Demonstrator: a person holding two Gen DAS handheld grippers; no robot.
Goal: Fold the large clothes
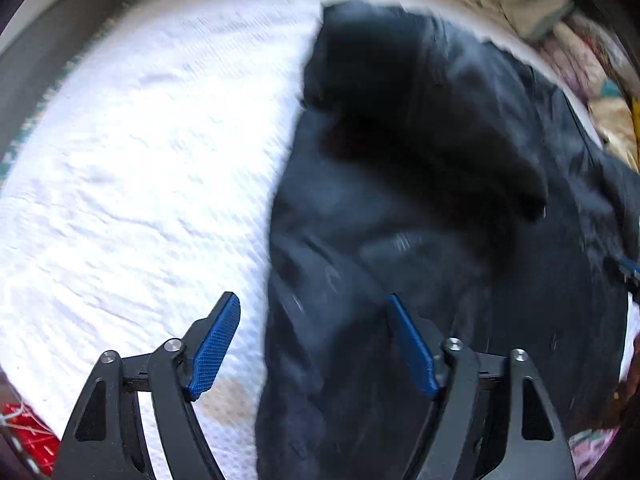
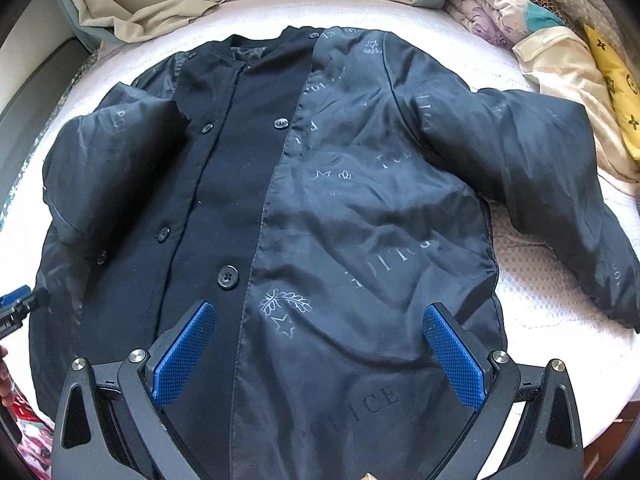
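Both pairs of fingers stand spread with nothing between the pads. Blue pads of the right gripper (image 2: pixel 318 354) hang apart over the lower front of the coat (image 2: pixel 320 208), clear of the cloth as far as the picture shows. On the left gripper (image 1: pixel 316 344), one pad is over the white cover (image 1: pixel 132 168) and the other over the coat's dark edge; that view is blurred, so touch cannot be judged.

Spread on the cover, the coat lies with its hem nearest and its collar farthest. Down its middle runs a dark strip with buttons (image 2: pixel 227 276). Beside that strip, a shiny lining printed with pale letters and emblems faces up. One sleeve (image 2: pixel 120 152) is folded in over the body on the picture's left, and the other sleeve (image 2: pixel 560 184) stretches out onto the cover at the right. A blue-tipped gripper part shows at the left edge of the right wrist view, near the coat's side.

Beyond the collar lies beige cloth (image 2: pixel 168 8), and patterned bedding (image 2: pixel 532 20) is piled at the far right.
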